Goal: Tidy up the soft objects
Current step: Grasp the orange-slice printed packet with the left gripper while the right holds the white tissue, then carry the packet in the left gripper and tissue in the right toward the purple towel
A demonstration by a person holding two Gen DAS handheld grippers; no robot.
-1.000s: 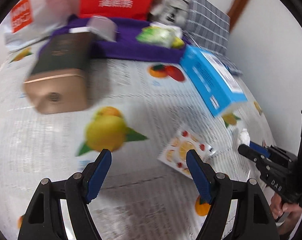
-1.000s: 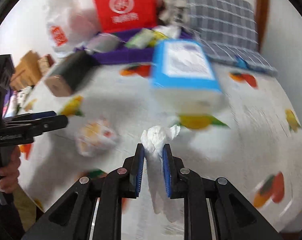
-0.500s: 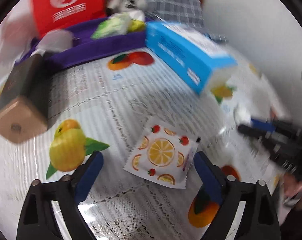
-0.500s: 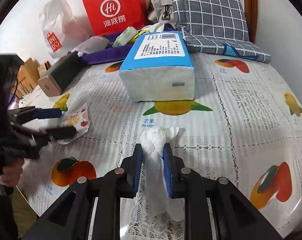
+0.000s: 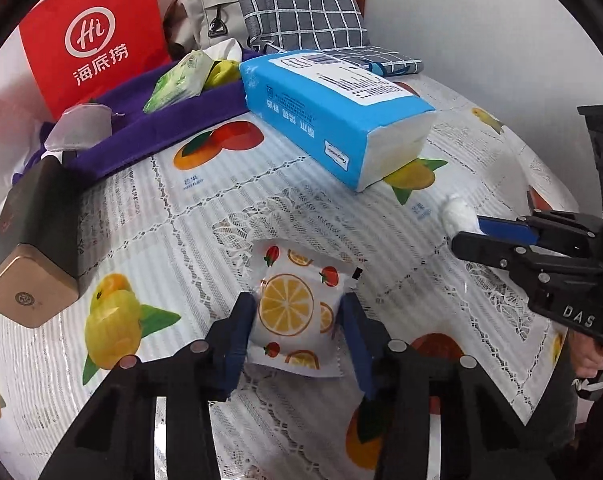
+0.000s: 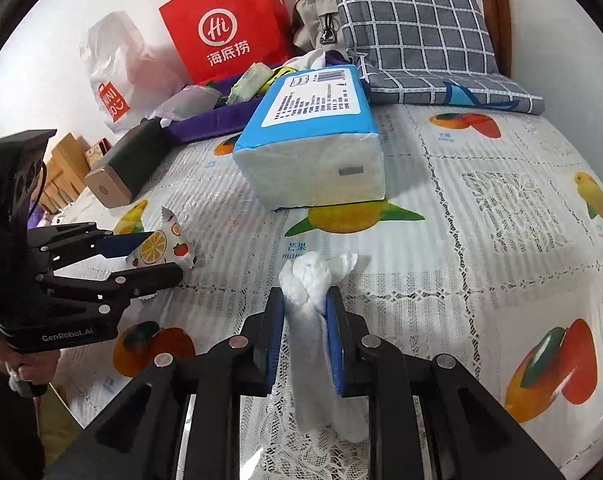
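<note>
Fruit-print tablecloth carries everything: purple tray already holds soft packs; left gripper is closing around the orange-print pouch, right gripper clamps crumpled white tissue. Both remain unstowed.

**Much of the Scene Stays Out of Sight**

The tissue runs down between the right gripper's pads, its lower end cut off by the frame. The left gripper's fingers cover the fruit-print packet's sides. A tissue pack hides part of the purple tray.
</note>
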